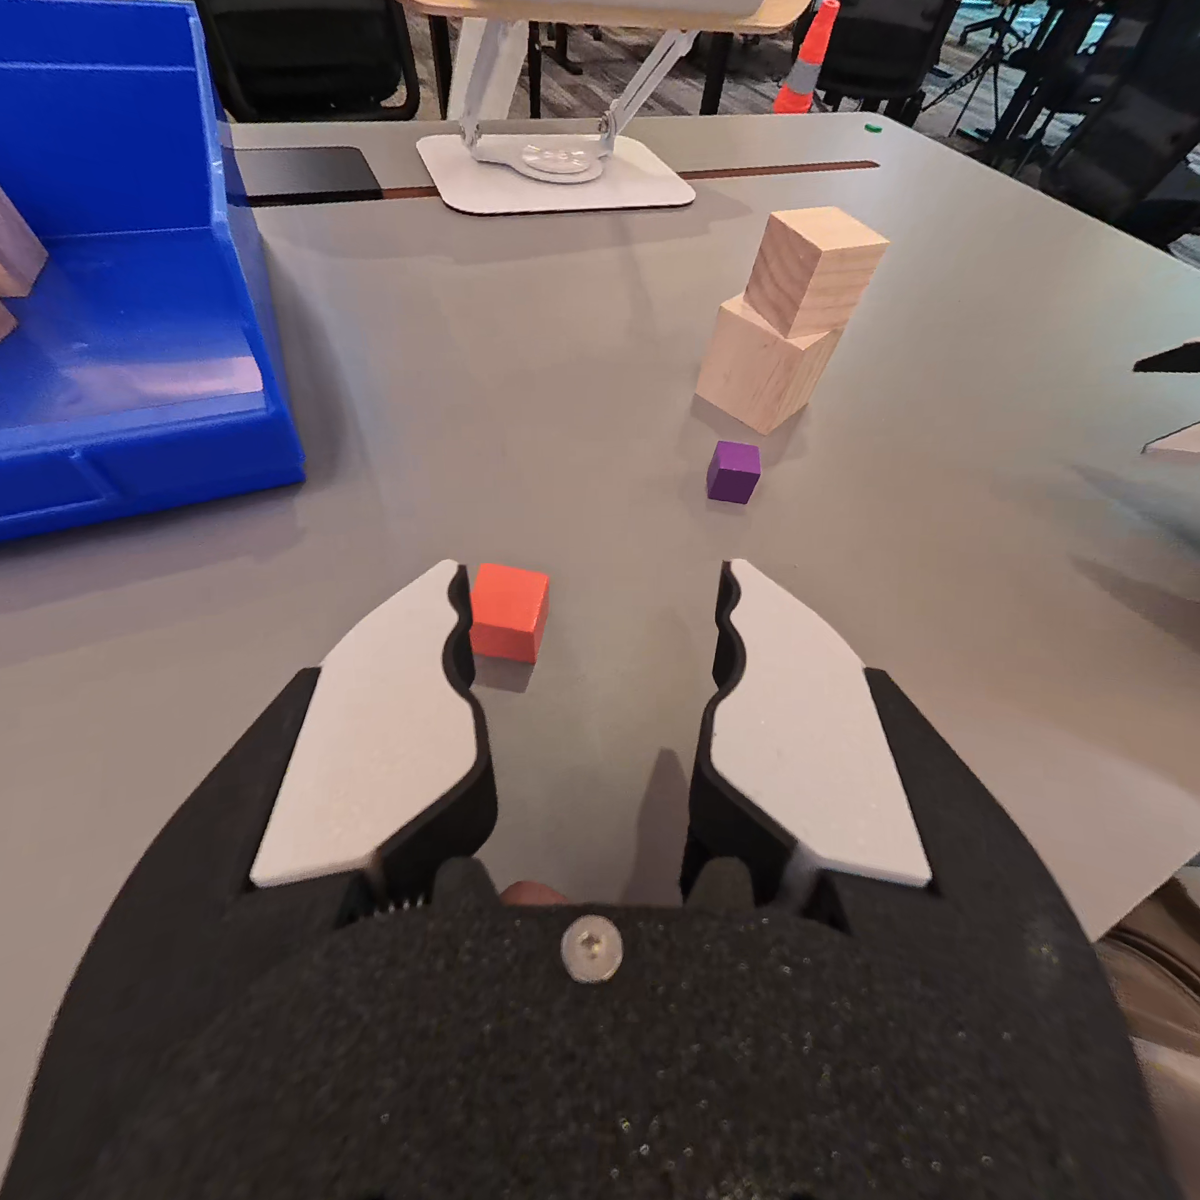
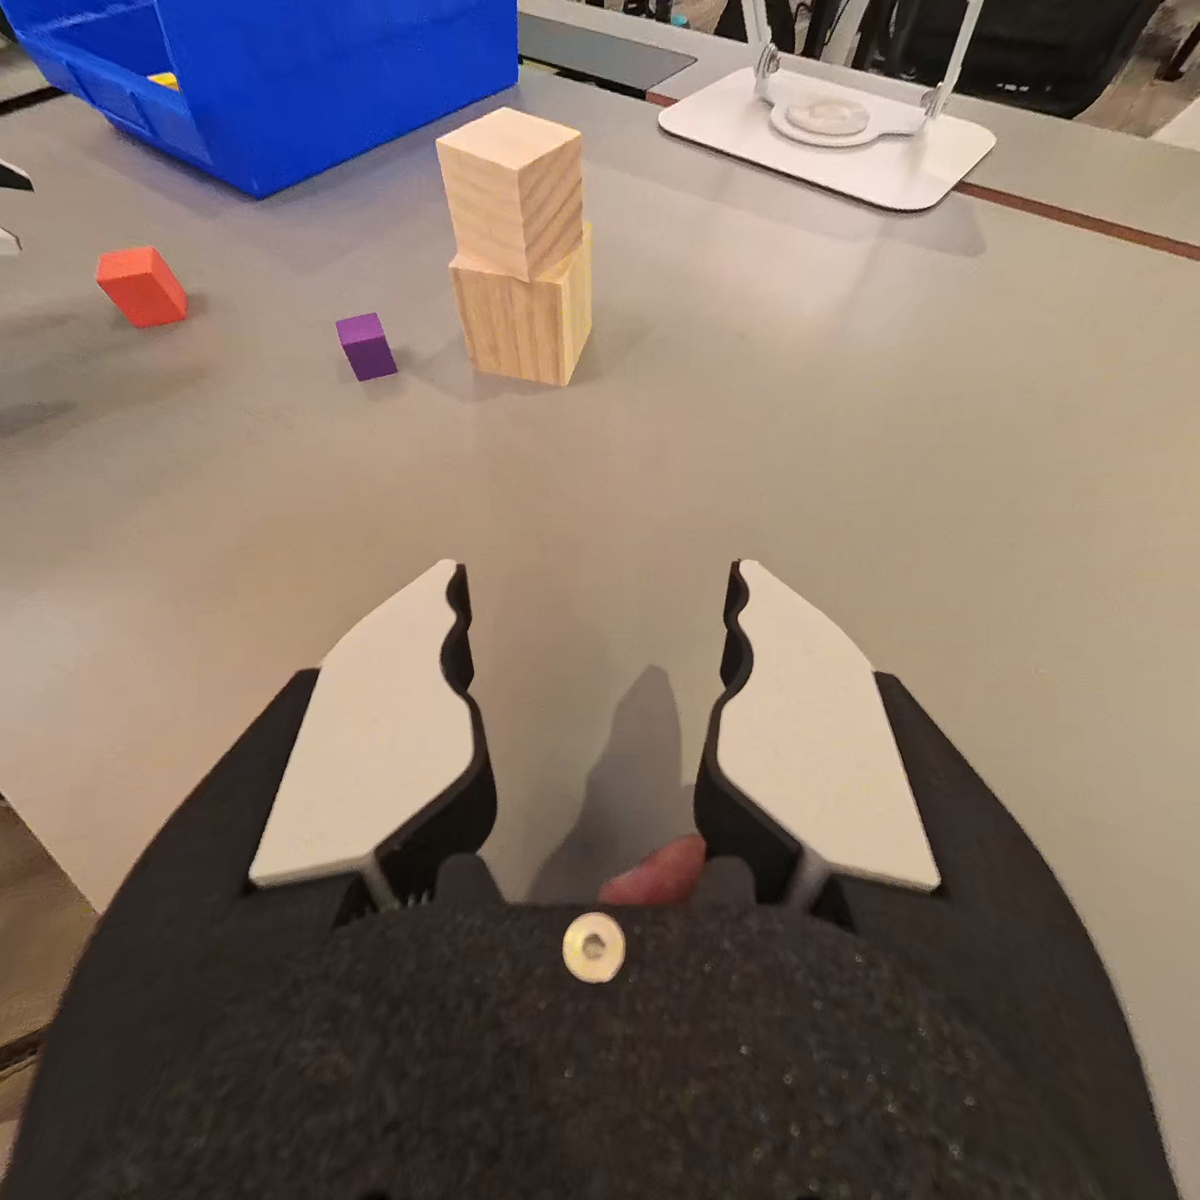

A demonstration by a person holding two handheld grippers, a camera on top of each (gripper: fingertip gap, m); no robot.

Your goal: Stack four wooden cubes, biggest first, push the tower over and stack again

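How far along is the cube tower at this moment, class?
Done: two plain wooden cubes are stacked, the upper cube sitting twisted on the larger bottom cube. In hand: nothing yet; the open left gripper hovers at the orange cube, and the right gripper is open and empty. Left: the orange cube, then the purple cube, on the table.

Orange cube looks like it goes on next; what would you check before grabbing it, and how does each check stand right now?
1. Left tool open: ok.
2. Orange cube centred between its fingers: not ok, it sits against the left finger.
3. Two plain cubes stacked, smaller cube on big cube: ok.
4. Top cube squared up: not ok, it is twisted and overhangs.
5. Purple cube clear of the stack: ok.
6. Right tool out of the way: ok, open and held back.
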